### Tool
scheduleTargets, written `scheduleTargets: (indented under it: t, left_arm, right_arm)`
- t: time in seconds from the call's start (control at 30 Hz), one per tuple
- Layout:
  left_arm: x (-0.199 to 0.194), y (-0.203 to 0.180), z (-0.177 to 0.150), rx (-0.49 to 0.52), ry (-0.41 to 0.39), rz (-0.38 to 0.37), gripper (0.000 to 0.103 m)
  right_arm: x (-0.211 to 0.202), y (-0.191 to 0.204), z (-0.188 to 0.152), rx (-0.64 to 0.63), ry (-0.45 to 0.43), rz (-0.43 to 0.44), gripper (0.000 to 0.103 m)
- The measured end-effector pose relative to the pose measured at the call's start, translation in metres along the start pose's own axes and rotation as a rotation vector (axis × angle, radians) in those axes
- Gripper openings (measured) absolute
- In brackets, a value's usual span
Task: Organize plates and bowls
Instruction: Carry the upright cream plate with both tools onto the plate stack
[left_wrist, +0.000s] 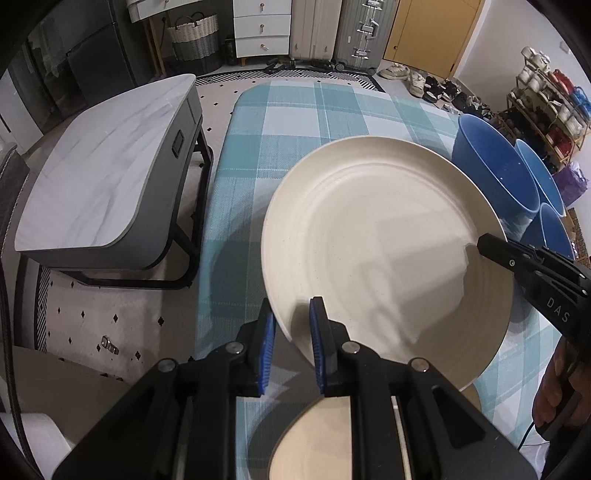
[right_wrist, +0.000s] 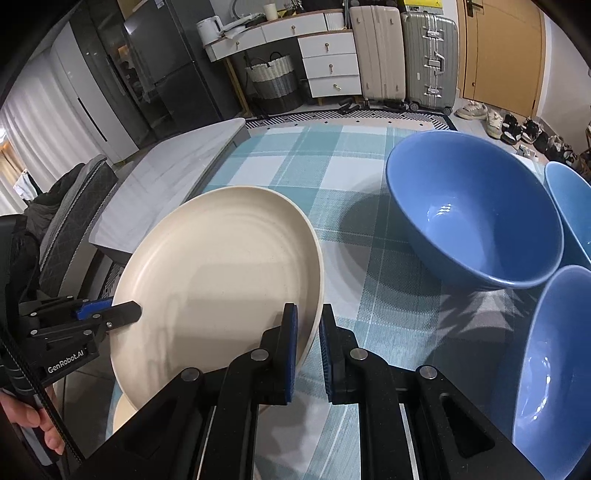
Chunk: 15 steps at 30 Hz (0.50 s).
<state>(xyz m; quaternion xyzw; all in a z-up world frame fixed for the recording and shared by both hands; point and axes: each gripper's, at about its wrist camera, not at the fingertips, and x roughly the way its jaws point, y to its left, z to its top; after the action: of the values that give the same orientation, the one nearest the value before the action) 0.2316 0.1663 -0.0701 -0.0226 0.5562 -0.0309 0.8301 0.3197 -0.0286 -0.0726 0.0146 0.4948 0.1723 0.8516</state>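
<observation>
Cream and lightly speckled, the round plate (left_wrist: 384, 251) you are carrying hangs clear of the teal-and-white checked tablecloth (left_wrist: 288, 122), tilted, with each of your grippers pinching an opposite edge of its rim. Your left gripper (left_wrist: 291, 339) is nearly closed, its blue pads set either side of the rim at the plate's near left edge. Your right gripper (right_wrist: 308, 347) is likewise almost shut, clamping the rim on the opposite side, one pad on the plate's face and one behind it. Below both pairs of jaws, a second cream plate (left_wrist: 314, 439) lies flat on the cloth, partly hidden by the gripper bodies. Ahead and to the right of your right jaws stands a large blue bowl (right_wrist: 476, 214), with two more blue bowls just beside it, one further right (right_wrist: 570, 210) and one nearer you (right_wrist: 554, 369). Well to the left of the table sits a grey marble-topped side table (left_wrist: 99, 177).

You appear to be in the plate-stacking step, with the lifted plate not yet set down. The next move likely calls for keeping both grips matched so the plate stays level, centring it over the flat plate beneath, lowering it until the two nest, and only then spreading the jaws. The bowls look still to be gathered.
</observation>
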Motion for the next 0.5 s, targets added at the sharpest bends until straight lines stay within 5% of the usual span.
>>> scheduleTargets:
  t: [0.5]
  left_arm:
    - [-0.018,-0.002,-0.048,-0.037,-0.033,0.018,0.016]
  right_arm:
    - [-0.032,0.021,-0.050,-0.057,-0.039,-0.029,0.012]
